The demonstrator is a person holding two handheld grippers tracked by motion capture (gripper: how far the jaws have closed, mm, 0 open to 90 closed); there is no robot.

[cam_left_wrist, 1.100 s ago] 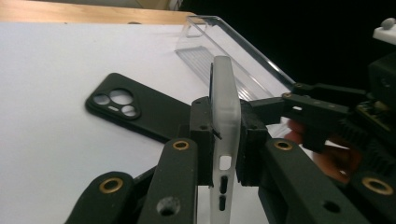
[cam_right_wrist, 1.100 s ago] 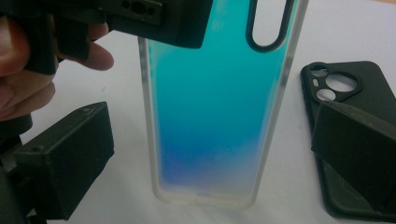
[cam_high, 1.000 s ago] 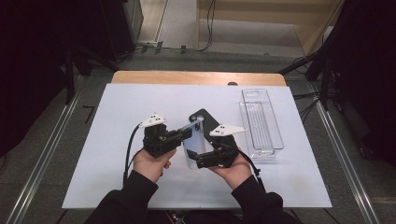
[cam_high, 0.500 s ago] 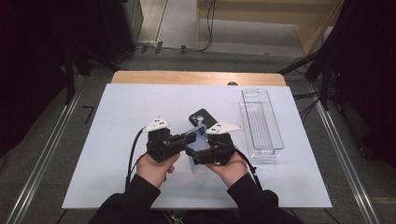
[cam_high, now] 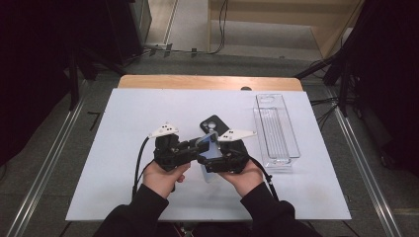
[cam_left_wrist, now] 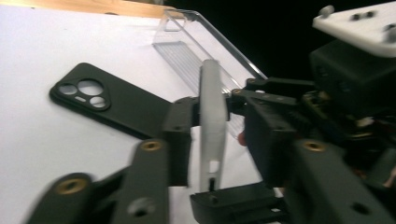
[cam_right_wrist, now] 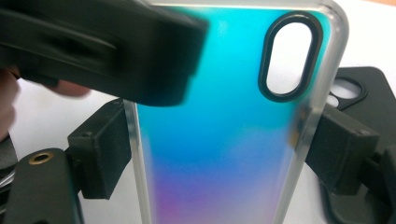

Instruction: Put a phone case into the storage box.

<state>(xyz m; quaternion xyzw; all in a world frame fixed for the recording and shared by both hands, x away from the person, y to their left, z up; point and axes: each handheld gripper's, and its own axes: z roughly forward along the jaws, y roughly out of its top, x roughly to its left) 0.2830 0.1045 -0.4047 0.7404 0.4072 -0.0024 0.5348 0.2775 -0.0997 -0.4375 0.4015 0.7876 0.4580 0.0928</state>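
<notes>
Blue case [cam_right_wrist: 219, 135] is up off the table, held between both grippers just near of mid-table, its back with the oval camera cutout facing the right gripper's camera.

Right gripper [cam_high: 217, 155]: jaws have just been closing, now narrow, pads pinching the case's two long edges. That grip looks set.

Left gripper [cam_high: 193, 148]: jaws have just been opening from shut, now part open. In the left gripper view the case [cam_left_wrist: 212, 121] stands edge-on between them, one pad against its left face; I can't tell whether the other pad touches. Reads as a hand-over, left letting go, right taking.

Progress, my read: pick-up done, transfer about finished. Left: free the left jaws, then put the case down somewhere; likely the clear tray [cam_high: 275, 129], which holds nothing as far as I can see. Not certain that's the target.

Black case [cam_high: 213, 124] lies flat, camera holes up, just far of the grippers, untouched.

Surface: white mat [cam_high: 118, 148] over a wooden table [cam_high: 163, 82], whose far edge shows bare. Tray sits at the right side, long axis near-to-far.

Room: dark either side, metal rails [cam_high: 47, 168] flank the table, grey floor, cables [cam_high: 217, 47] on the floor beyond the far edge.
</notes>
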